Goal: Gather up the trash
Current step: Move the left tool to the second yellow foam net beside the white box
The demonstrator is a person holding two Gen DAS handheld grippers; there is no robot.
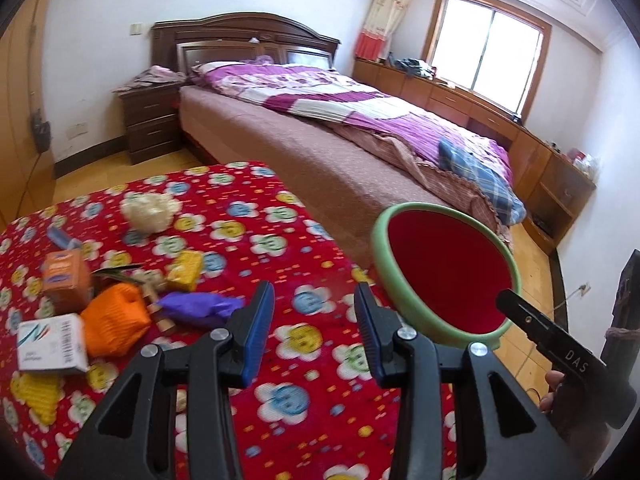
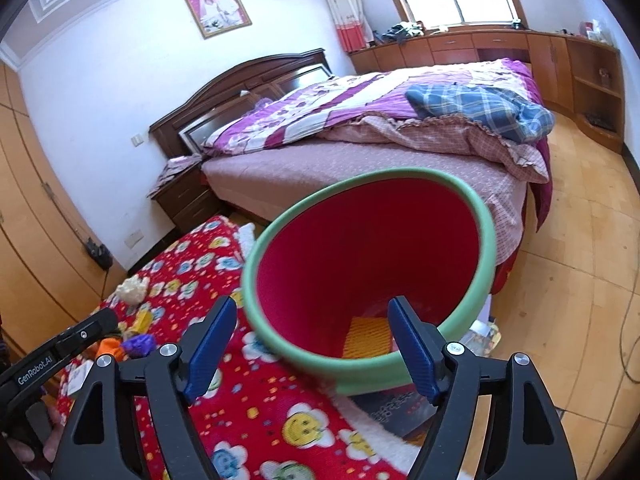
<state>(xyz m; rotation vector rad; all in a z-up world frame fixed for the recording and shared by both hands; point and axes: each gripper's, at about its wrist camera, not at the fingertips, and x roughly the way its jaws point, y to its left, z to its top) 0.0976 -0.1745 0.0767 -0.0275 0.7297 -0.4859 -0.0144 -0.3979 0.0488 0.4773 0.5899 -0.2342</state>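
Both my grippers, left (image 1: pixel 314 334) and right (image 2: pixel 314 346), have fingers spread, empty, beside the bin (image 2: pixel 472 216); trash (image 1: pixel 116 320) lies left of it.

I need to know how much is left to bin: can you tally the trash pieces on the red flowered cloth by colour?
Orange: 2, orange box and orange bag
Yellow: 2, yellow block and yellow ribbed piece
Purple: 1, purple wrapper
White: 1, white box
Cream: 1, cream wad
Blue: 1, blue scrap
Total: 8; smaller bits between them are too unclear to count.
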